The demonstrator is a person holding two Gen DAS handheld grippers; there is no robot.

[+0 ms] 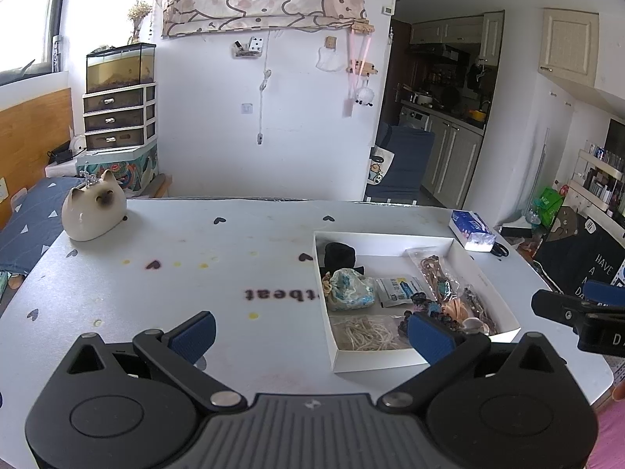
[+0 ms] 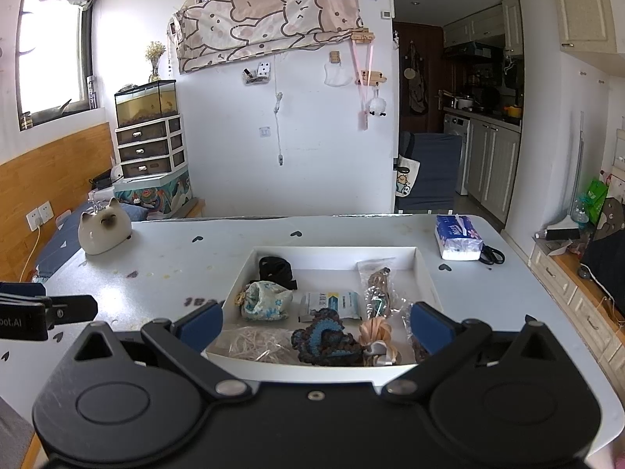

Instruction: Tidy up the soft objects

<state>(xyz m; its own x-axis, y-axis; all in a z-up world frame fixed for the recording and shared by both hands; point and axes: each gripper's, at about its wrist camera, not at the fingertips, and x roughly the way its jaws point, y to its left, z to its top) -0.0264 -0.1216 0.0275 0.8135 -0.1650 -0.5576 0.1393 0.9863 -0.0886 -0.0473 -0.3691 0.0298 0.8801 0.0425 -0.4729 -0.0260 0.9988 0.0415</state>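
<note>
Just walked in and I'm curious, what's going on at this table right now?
A person holds two claws above a table, sorting soft items. Both the left claw and the right claw are open and hold nothing. In front of them sits a white box holding a floral pouch, a black fabric piece, a crocheted piece and bagged cords. Nothing is picked up yet.

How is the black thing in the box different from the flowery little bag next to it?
The black thing is plain and dark, while the flowery bag is pale with blue flowers. The black thing lies nearer the box's far wall; the bag sits in front of it and looks plumper. Both look soft and lie inside the box.
</note>
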